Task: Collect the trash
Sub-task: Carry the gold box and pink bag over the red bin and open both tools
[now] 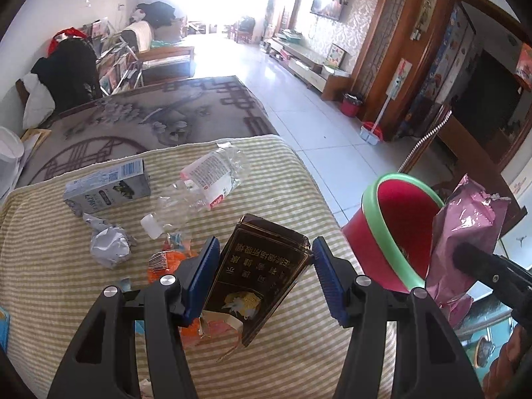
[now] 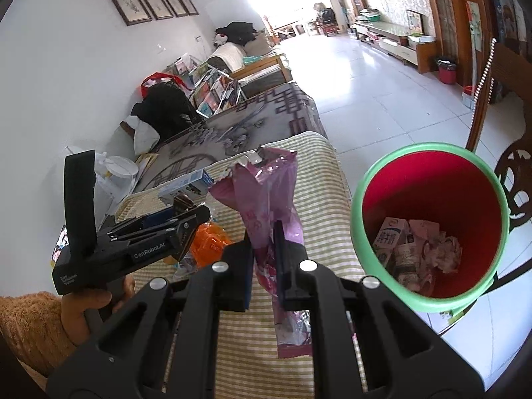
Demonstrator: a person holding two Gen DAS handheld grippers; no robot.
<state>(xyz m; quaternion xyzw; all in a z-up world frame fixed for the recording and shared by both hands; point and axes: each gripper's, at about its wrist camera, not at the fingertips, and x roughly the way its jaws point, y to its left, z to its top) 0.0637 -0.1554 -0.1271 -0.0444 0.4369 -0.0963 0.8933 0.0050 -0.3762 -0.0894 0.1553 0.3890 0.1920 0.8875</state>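
My left gripper (image 1: 266,259) is shut on a dark brown cigarette box (image 1: 257,276) and holds it above the striped tablecloth (image 1: 50,266). My right gripper (image 2: 264,249) is shut on a pink foil wrapper (image 2: 266,193), which also shows in the left wrist view (image 1: 465,232). A red bin with a green rim (image 2: 429,222) stands to the right of the table and holds cartons and crumpled paper. It also shows in the left wrist view (image 1: 389,226). The left gripper shows in the right wrist view (image 2: 186,219).
On the cloth lie a crushed clear bottle (image 1: 206,183), a milk carton (image 1: 106,189), a crumpled paper ball (image 1: 108,246) and an orange wrapper (image 1: 169,262). A grey patterned rug (image 1: 149,116) lies beyond the table. A wooden chair (image 2: 512,166) stands behind the bin.
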